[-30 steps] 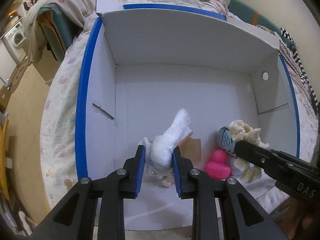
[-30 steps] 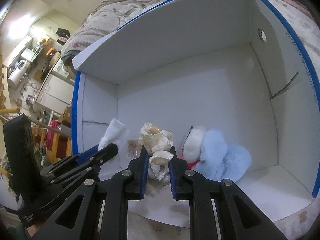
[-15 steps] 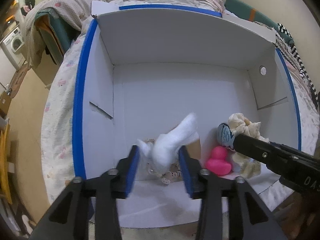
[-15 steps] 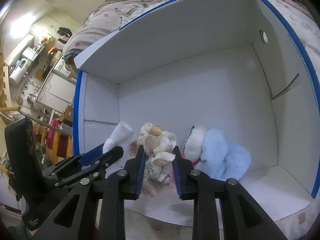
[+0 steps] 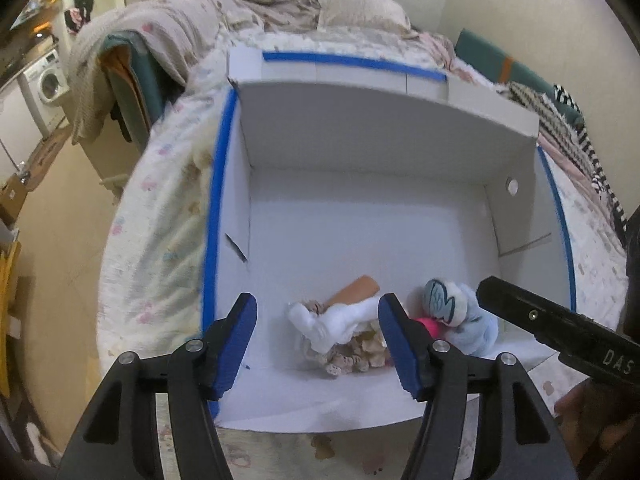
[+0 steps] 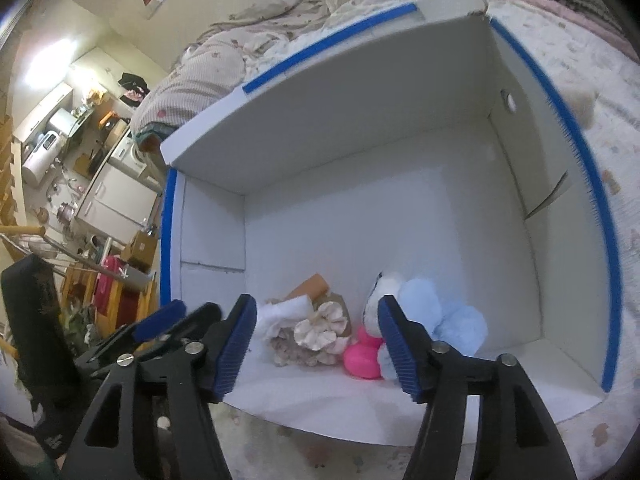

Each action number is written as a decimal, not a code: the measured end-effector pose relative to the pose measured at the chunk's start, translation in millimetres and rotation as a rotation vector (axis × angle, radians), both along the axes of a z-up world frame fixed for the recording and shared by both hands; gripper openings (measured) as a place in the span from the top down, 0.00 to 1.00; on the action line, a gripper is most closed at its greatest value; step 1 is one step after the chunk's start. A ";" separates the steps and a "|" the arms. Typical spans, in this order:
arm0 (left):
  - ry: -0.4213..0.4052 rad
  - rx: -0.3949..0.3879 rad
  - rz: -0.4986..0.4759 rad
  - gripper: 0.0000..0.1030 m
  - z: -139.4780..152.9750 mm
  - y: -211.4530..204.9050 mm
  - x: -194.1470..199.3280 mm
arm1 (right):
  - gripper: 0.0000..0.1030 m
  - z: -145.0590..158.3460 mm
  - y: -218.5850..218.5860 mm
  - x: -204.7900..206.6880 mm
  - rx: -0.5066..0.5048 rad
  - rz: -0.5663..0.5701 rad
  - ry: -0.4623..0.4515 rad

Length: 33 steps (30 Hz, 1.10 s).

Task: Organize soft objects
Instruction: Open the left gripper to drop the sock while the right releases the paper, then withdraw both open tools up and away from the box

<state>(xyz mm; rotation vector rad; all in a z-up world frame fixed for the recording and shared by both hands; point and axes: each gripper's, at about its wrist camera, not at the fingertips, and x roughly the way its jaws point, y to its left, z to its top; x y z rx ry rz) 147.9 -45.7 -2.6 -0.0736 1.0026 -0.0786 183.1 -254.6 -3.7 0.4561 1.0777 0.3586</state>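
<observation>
A white cardboard box (image 5: 360, 148) (image 6: 360, 128) with blue tape on its rims lies open on a bed. Near its front wall lie a white sock (image 5: 336, 322) (image 6: 280, 316), a cream frilly cloth (image 5: 360, 354) (image 6: 320, 326), a pink duck toy (image 6: 362, 358) (image 5: 426, 326), a light blue plush (image 5: 468, 322) (image 6: 444, 316) and a tan piece (image 5: 354, 288) (image 6: 310, 285). My left gripper (image 5: 318, 338) hangs above the sock, jaws opening, touching nothing. My right gripper (image 6: 318, 340) hangs above the cream cloth, jaws opening, nothing pressed between them.
The box rests on a pale patterned bedspread (image 5: 160, 216) with rumpled blankets (image 5: 240, 12) behind. A washing machine (image 5: 46, 80) and floor lie to the left. A cluttered kitchen area (image 6: 72, 152) shows at the left of the right wrist view. Striped fabric (image 5: 580, 148) lies at the right.
Both grippers opened and let go: the white sock dropped from the left, the cream cloth from the right, both now lying on the box floor. The left gripper rose and pulled back.
</observation>
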 end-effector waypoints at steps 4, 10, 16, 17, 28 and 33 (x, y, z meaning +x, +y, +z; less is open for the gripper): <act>-0.021 0.018 -0.014 0.42 9.1 2.8 -8.8 | 0.31 9.7 -2.7 -9.0 -0.028 -0.014 -0.041; -0.081 0.047 -0.005 0.42 23.8 11.0 -26.3 | 0.26 28.1 -5.0 -29.7 -0.109 -0.022 -0.125; -0.133 0.064 -0.004 0.30 33.6 14.1 -49.4 | 0.26 43.7 -7.3 -50.4 -0.171 -0.024 -0.206; -0.142 0.065 0.001 0.26 34.9 15.2 -54.5 | 0.25 46.1 -7.6 -54.1 -0.183 -0.027 -0.223; -0.205 0.056 0.051 0.04 39.5 26.9 -94.7 | 0.00 52.6 -6.4 -100.8 -0.265 -0.067 -0.309; -0.209 0.071 0.046 0.01 36.2 19.6 -100.2 | 0.00 47.2 -4.1 -111.6 -0.264 -0.061 -0.308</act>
